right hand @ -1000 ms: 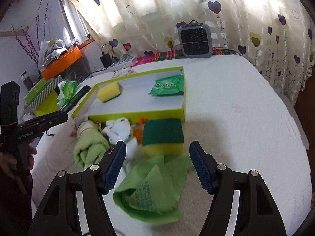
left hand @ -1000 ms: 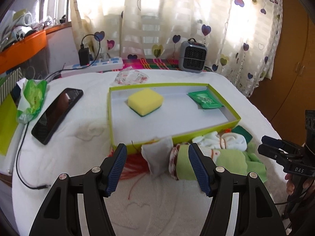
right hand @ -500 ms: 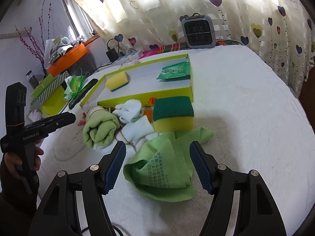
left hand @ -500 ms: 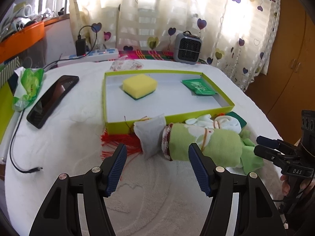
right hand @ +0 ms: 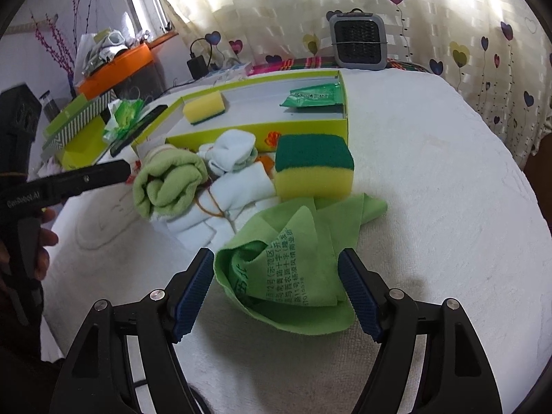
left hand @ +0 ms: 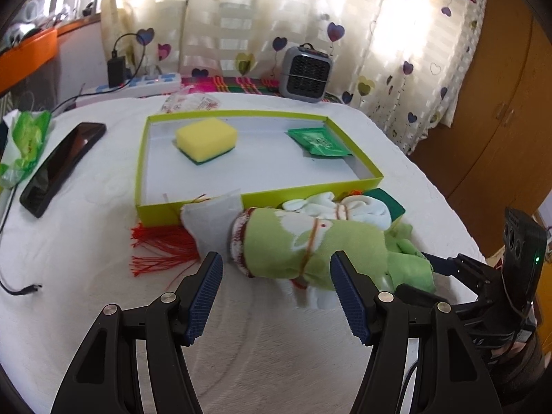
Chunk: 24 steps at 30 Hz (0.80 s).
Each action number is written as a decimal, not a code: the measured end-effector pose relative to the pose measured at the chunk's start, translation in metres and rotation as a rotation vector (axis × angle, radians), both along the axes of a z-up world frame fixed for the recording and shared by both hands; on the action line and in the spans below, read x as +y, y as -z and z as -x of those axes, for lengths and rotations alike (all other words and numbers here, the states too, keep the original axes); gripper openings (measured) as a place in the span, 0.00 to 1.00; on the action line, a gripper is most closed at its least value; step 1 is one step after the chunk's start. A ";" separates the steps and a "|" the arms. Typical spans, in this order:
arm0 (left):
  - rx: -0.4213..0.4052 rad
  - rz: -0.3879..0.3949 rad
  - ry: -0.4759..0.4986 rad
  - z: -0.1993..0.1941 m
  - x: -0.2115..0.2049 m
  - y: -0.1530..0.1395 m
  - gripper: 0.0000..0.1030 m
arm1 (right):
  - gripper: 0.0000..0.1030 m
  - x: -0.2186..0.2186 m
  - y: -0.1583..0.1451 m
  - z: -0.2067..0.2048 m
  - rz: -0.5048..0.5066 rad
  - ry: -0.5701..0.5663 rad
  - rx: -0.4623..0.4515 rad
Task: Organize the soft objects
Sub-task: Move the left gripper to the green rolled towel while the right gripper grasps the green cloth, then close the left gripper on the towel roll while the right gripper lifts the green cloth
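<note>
A lime-edged shallow box [left hand: 358,186] holds a yellow sponge [left hand: 206,139] and a green packet [left hand: 319,141]. In front of it lie a rolled green towel [left hand: 310,248], white socks [left hand: 331,207], a red-fringed cloth [left hand: 158,248] and a white pouch [left hand: 210,220]. My left gripper [left hand: 276,289] is open, its fingers either side of the green roll's near side. In the right wrist view, my right gripper [right hand: 274,293] is open around a crumpled green cloth [right hand: 293,269]; a green-topped sponge [right hand: 314,167], the roll [right hand: 169,183] and socks [right hand: 231,153] lie beyond.
A phone [left hand: 62,165], a green tissue pack [left hand: 26,141], a power strip [left hand: 138,84] and a cable [left hand: 17,289] lie left. A small grey heater [left hand: 305,70] stands at the back. An orange shelf [right hand: 117,65] and striped box [right hand: 76,124] stand at far left.
Both grippers have moved closer to the pile: the left toward the green roll, the right onto the green cloth. Both stay open.
</note>
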<state>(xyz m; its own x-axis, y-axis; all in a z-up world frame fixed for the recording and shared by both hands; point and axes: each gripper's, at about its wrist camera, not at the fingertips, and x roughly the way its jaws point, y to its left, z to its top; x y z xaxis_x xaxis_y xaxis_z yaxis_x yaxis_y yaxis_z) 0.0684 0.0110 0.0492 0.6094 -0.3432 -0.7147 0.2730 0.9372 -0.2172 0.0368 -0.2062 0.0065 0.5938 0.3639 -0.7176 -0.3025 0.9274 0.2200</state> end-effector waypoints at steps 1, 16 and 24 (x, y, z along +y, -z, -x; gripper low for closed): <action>-0.007 -0.010 0.010 0.001 -0.004 -0.001 0.63 | 0.72 0.001 0.001 0.001 0.012 -0.001 -0.002; -0.017 -0.089 0.044 0.002 -0.029 -0.003 0.64 | 0.46 -0.005 0.001 0.005 0.040 0.037 -0.022; -0.035 -0.121 0.033 0.003 -0.031 -0.004 0.64 | 0.20 -0.017 0.000 0.008 -0.011 0.064 -0.030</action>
<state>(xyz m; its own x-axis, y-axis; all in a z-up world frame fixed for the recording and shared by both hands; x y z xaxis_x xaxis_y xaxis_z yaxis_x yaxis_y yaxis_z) 0.0657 -0.0198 0.0536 0.6249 -0.2759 -0.7303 0.3092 0.9464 -0.0930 0.0285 -0.2236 0.0070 0.6371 0.3324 -0.6954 -0.2497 0.9426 0.2218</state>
